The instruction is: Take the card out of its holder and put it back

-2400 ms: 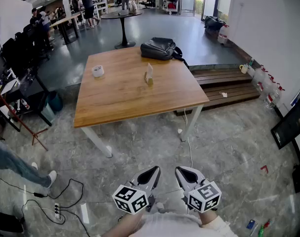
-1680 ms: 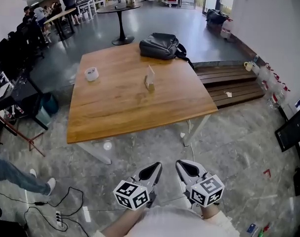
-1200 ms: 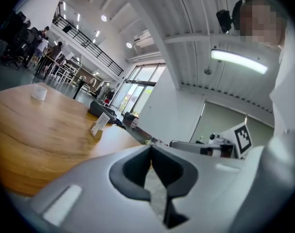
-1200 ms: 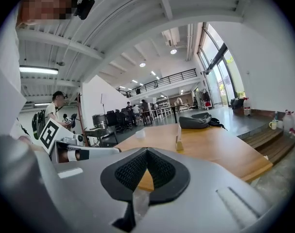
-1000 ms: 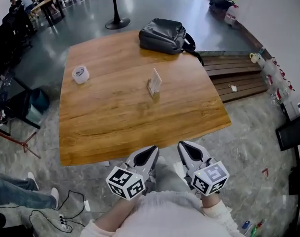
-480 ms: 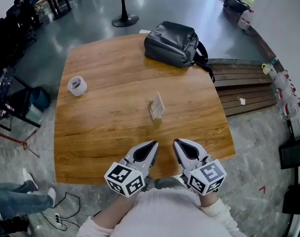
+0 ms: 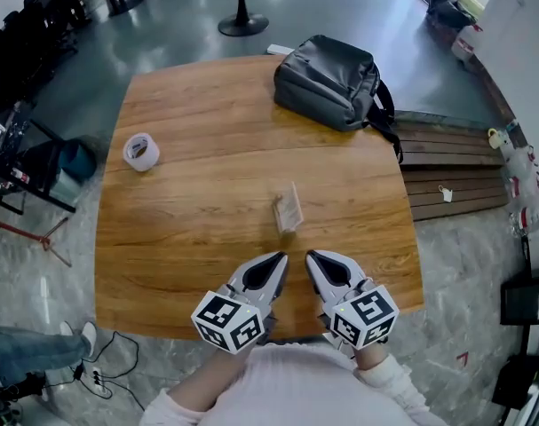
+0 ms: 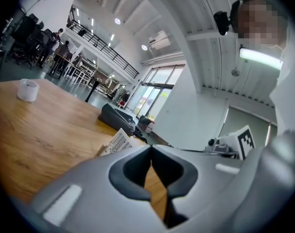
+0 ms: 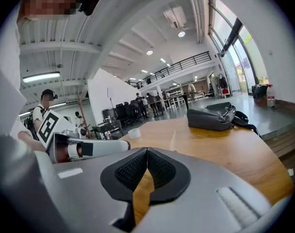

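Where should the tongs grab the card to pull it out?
Probably the card's free top edge, coming down from above with one pad on each flat face. It is thin and stands nearly upright in its small holder, so only the upper part sticks out clear, and a straight lift should slide it free.

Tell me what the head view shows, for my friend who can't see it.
From above, the shut left gripper and right gripper hover at the near edge of a wooden table, pointing at a card standing in its holder. A dark backpack and a tape roll lie farther back.
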`<state>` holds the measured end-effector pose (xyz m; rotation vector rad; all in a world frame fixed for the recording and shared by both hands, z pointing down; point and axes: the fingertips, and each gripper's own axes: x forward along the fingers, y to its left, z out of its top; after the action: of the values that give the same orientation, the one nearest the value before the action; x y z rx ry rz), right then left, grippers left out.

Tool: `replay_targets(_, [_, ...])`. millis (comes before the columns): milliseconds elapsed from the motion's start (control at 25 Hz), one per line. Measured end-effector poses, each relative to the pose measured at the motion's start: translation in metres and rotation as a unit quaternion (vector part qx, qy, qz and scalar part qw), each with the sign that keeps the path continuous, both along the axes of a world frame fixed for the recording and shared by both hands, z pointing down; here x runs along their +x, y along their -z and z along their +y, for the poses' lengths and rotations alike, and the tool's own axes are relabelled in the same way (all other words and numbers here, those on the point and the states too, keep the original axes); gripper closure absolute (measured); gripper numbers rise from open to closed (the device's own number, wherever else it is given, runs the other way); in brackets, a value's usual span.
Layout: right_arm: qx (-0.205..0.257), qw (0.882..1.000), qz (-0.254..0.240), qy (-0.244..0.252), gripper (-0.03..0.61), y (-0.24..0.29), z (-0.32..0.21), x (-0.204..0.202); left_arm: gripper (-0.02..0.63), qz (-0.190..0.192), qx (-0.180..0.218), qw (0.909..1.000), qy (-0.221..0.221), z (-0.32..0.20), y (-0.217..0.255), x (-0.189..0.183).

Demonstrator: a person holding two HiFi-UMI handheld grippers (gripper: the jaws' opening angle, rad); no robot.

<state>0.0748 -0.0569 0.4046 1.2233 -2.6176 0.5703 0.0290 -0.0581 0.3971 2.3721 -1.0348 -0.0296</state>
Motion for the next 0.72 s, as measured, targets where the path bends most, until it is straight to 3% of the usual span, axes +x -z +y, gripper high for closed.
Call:
replay_targets(240, [-0.015,1.0,0.009,-0.016,0.578,-0.008,-0.02,-0.005,0.606,-0.005,-0.02,0.9998,0.004,-0.014,-0.009,-0.013])
replay_targets(440, [-0.033,0.999,0.02,-0.032,0.524,-0.021,-0.035,-0.003,0.606,-0.004,-0.034,0.9994,0.007,-0.023,-0.019,-0.026])
replay_targets(720, [-0.065,0.997,0.028,-0.036,0.511,-0.045,-0.059,-0.007,0.606,0.002,-0.053,0.9986,-0.002,-0.038,-0.034,-0.027])
